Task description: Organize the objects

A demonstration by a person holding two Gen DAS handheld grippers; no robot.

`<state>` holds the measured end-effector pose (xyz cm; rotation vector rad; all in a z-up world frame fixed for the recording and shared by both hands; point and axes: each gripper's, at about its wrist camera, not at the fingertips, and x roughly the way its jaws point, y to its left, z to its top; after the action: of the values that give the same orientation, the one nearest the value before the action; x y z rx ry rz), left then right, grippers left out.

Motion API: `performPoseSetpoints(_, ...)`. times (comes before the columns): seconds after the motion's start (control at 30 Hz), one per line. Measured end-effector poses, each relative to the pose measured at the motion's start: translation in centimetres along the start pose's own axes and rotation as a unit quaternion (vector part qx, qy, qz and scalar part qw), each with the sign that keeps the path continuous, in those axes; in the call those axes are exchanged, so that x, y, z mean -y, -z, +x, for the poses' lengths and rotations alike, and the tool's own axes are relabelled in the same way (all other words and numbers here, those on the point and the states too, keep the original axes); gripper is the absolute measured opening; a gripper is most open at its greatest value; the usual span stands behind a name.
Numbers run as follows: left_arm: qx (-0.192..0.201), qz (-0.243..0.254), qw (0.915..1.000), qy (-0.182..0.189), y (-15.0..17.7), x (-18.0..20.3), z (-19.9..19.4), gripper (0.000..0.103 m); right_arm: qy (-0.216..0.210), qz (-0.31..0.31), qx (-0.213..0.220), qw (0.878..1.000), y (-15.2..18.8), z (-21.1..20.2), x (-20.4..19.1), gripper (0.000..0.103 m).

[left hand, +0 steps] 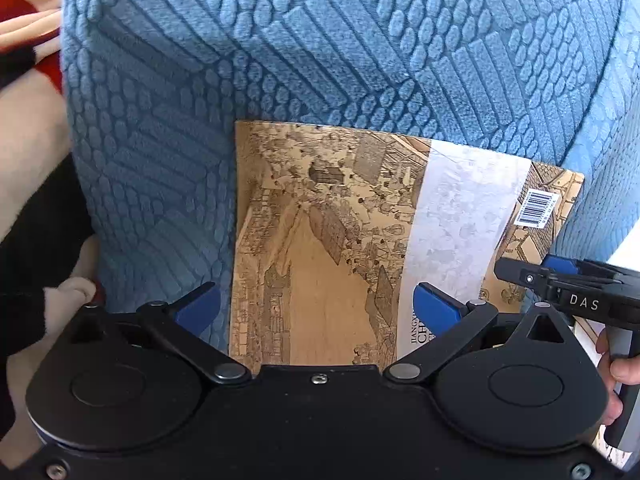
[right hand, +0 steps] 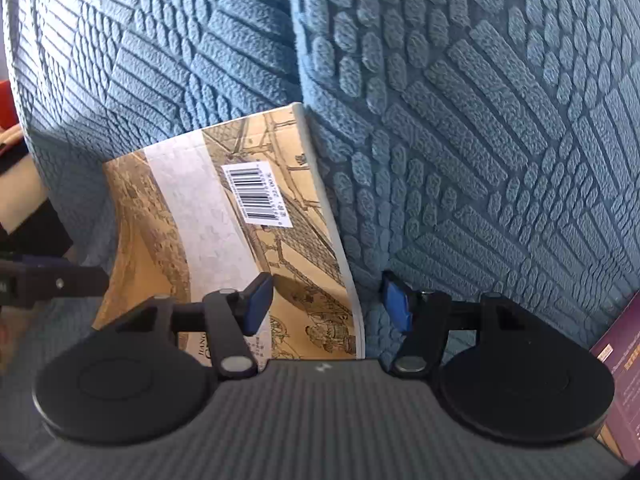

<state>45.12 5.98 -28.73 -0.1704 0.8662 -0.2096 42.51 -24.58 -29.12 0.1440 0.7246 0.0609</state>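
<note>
Left wrist view: we see our left gripper (left hand: 316,304) with its jaws spread wide over a book (left hand: 340,240), pinching nothing.
Right wrist view: our right gripper (right hand: 326,302) has its jaws partly spread across the book's right edge, the pads not pressing on it.
Where the book is: it lies on a blue textured couch (left hand: 280,60), its far edge tucked against the cushion, barcode (right hand: 254,194) facing up.
Book and tools: the cover runs between the left gripper's fingers; the page edge sits between the right gripper's fingers.
Risk, slipping: we judge a grip on the thin edge alone could let the book droop or slide out.
Risk, snagging: a pad could catch the plush fabric instead.
Nearby: a purple book (right hand: 620,364) at far right.
</note>
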Motion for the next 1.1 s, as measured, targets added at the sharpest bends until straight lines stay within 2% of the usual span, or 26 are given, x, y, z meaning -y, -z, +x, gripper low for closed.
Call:
performPoseSetpoints(0.27,-0.002,-0.029,0.9995,0.012,0.1,0.5,-1.4,0.103,-0.028,0.038,-0.046,0.998,0.3,0.5,1.6,0.062)
performPoseSetpoints(0.33,-0.003,-0.029,0.9995,0.014,0.3,0.7,-1.7,0.103,-0.029,0.032,-0.035,0.998,0.1,0.0,1.5,0.063)
performPoseSetpoints(0.5,0.000,-0.032,0.9993,0.021,0.5,0.7,-2.6,0.103,-0.046,0.068,-0.010,0.997,-0.7,-1.7,2.2,0.063)
performPoseSetpoints(0.6,0.000,-0.035,0.9991,0.023,0.5,0.4,-3.0,0.103,-0.073,0.078,0.000,0.994,-1.0,-3.0,2.3,0.061)
performPoseSetpoints(0.77,0.006,-0.043,0.9987,0.028,0.4,0.3,-3.7,0.103,-0.102,0.009,0.030,0.994,-0.9,-5.2,0.7,0.060)
performPoseSetpoints(0.97,0.009,-0.058,0.9973,0.045,0.1,0.5,-4.4,0.103,-0.117,0.008,0.044,0.992,-0.6,-5.9,0.6,0.060)
performPoseSetpoints(1.07,0.010,-0.068,0.9958,0.061,-0.3,0.6,-4.6,0.103,-0.121,-0.008,0.050,0.991,-0.4,-6.7,0.3,0.053)
performPoseSetpoints(1.1,0.011,-0.072,0.9950,0.069,-0.4,0.7,-4.7,0.103,-0.123,-0.011,0.051,0.991,-0.4,-7.0,0.4,0.046)
